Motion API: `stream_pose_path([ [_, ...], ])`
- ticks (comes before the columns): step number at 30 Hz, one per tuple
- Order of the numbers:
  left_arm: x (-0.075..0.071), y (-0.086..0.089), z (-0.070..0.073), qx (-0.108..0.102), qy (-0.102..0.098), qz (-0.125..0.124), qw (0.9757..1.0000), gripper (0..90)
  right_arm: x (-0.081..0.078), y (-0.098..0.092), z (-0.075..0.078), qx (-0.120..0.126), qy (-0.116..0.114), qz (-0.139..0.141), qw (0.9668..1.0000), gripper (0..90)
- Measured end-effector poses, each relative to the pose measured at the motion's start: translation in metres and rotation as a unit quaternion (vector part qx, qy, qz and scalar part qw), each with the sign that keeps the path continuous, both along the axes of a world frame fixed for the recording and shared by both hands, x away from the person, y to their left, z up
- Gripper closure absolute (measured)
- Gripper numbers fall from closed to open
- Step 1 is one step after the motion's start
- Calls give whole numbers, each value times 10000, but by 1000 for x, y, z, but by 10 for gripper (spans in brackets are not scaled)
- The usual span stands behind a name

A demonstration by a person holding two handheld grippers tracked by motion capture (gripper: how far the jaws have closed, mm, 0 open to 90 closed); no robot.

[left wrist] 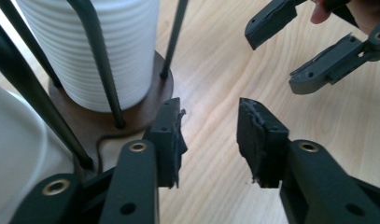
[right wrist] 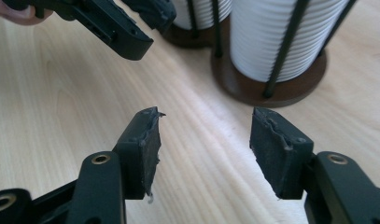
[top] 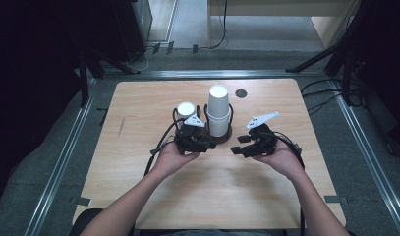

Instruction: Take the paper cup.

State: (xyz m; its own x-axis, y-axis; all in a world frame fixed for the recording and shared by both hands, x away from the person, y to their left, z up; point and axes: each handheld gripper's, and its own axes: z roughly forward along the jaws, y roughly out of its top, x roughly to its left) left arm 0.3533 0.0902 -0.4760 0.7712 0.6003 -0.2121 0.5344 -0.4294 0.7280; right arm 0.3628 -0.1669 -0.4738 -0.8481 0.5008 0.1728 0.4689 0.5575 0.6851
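At the middle of the worktop (top: 138, 162) stands your cup holder (top: 226, 136), a dark round-based wire rack with two stacks of white ribbed paper cups: the tall stack (top: 218, 110) on the right and the short stack (top: 186, 112) at its nine o'clock, the two bays just beside each other. Your left gripper (top: 207, 146) sits at the six o'clock edge of the rack, its jaws parted with a narrow gap and nothing between them, only bare wood below. In the left gripper view the rack's brown base (left wrist: 131, 116) lies just at the eleven o'clock side of the left jaw, close but apart from it. Your right gripper (top: 238, 145) rests at the rack's four o'clock, near it, not touching. Its jaws stand apart as well, empty, aimed toward the tall stack's base at one o'clock in the right gripper view.
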Motion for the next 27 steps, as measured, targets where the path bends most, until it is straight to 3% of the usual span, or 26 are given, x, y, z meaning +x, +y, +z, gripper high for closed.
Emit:
stream_pose_path([
  [3,1,-2,3,30,-103,43,9999,751,3,-2,8,-41,-36,-69,10000,412],
  [6,2,-4,7,148,-206,80,9996,797,6,-5,16,7,-76,-90,9999,400],
  [12,8,-8,19,154,-309,280,9990,886,17,-8,36,-29,-166,-140,9998,372],
  [17,14,-14,22,163,-322,469,9982,898,30,-6,52,-25,-234,-203,9995,360],
  [20,16,-20,24,315,-463,602,9966,899,35,-4,59,-40,-279,-223,9994,353],
  [24,19,-25,25,245,-458,765,9957,898,40,0,66,-31,-357,-223,9991,326],
  [27,20,-27,24,298,-482,841,9948,898,45,3,70,53,-287,-304,9991,305],
])
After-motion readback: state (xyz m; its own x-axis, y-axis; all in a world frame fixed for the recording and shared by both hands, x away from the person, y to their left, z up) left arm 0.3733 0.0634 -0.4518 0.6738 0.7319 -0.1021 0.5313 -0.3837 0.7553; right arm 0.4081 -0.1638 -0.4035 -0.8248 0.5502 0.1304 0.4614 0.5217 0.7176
